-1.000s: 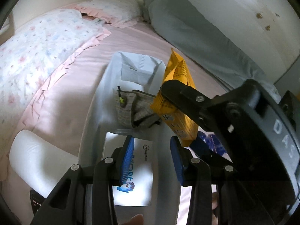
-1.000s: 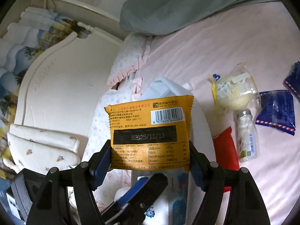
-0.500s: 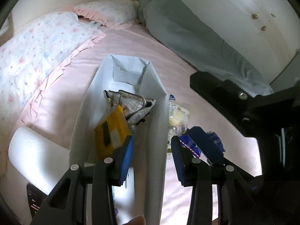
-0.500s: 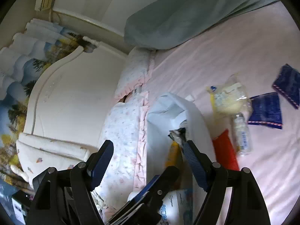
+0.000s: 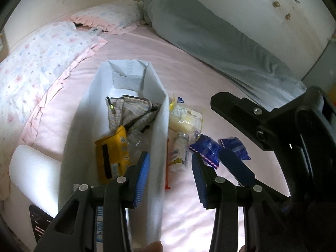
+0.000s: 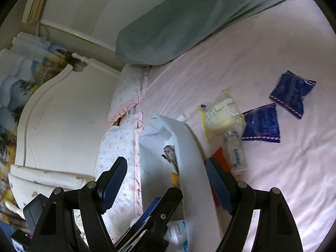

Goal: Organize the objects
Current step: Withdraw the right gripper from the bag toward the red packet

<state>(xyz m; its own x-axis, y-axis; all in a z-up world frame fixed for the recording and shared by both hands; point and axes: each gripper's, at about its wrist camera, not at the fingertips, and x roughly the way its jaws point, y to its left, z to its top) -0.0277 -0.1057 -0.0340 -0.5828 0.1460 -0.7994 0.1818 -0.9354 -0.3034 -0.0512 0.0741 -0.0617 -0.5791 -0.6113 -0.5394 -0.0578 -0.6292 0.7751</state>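
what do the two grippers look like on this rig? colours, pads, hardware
Both match: the left gripper and right gripper have black plastic, angular finger arms with triangular cut-outs, silver screw heads at the pivots, and blue ribbed pads on the inner faces. The right gripper's black body also shows in the left view, bulky with a screw on its finger. No cables or sleeves show.

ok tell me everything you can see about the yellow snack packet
The yellow snack packet is a flat, glossy foil-like pouch with a black band and small print on the side facing up. It lies free inside the white fabric bin, tilted against the other contents, just below a checked cloth pouch and beside a clear bottle. Neither gripper touches it. The right wrist view shows only a sliver.
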